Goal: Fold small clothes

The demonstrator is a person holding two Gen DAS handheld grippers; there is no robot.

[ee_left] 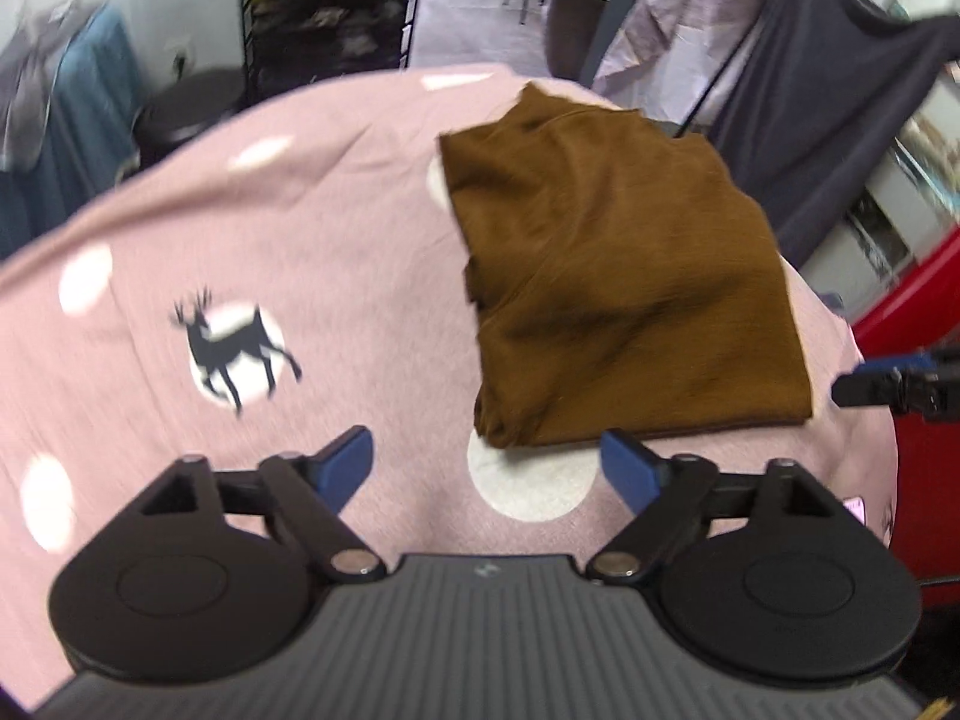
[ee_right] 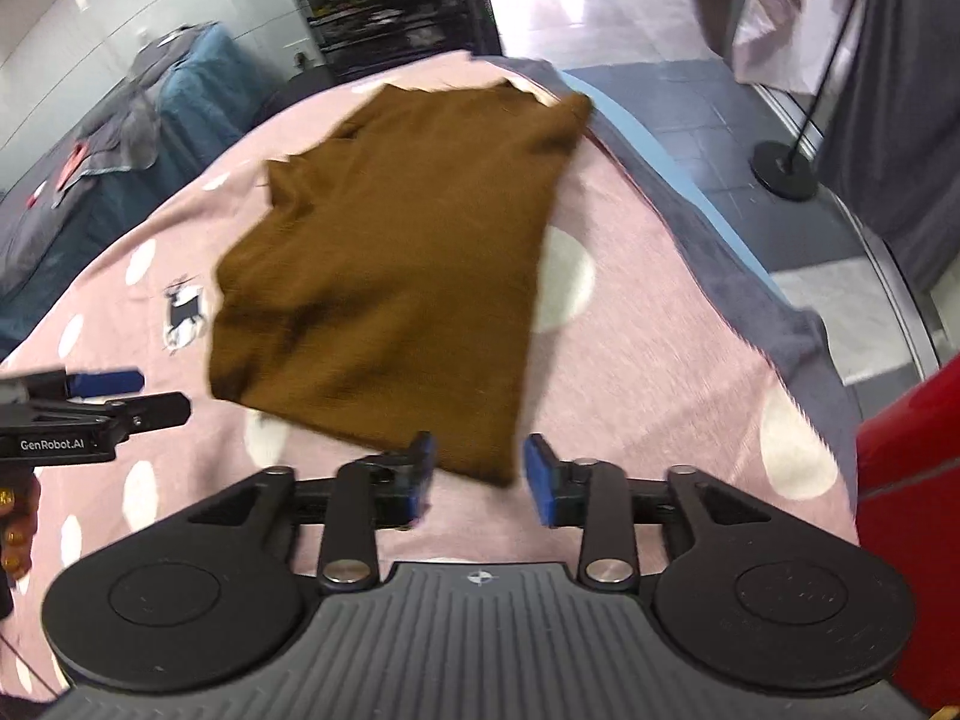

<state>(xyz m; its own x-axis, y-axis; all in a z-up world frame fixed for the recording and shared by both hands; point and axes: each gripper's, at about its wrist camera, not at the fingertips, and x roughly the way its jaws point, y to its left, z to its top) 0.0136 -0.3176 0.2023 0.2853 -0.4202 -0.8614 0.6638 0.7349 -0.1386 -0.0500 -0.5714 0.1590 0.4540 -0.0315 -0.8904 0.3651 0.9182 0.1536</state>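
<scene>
A brown garment [ee_left: 624, 276] lies folded into a rough rectangle on a pink cloth [ee_left: 336, 228] with white dots and a black deer print. In the left wrist view my left gripper [ee_left: 486, 461] is open just in front of the garment's near left corner, nothing between its blue pads. My right gripper [ee_right: 480, 468] is open over the near right corner of the brown garment [ee_right: 390, 264]; the corner shows between the pads, which do not press on it. Each gripper shows in the other view: the right gripper [ee_left: 888, 387] at the right edge, the left gripper [ee_right: 120, 396] at the left edge.
A grey blanket edge [ee_right: 738, 276] runs along the right side of the pink cloth, with tiled floor beyond. A red object [ee_right: 906, 480] stands close at the right. A black stand base [ee_right: 783, 171], dark shelving [ee_right: 384, 6] and blue-covered furniture [ee_right: 180, 96] lie farther off.
</scene>
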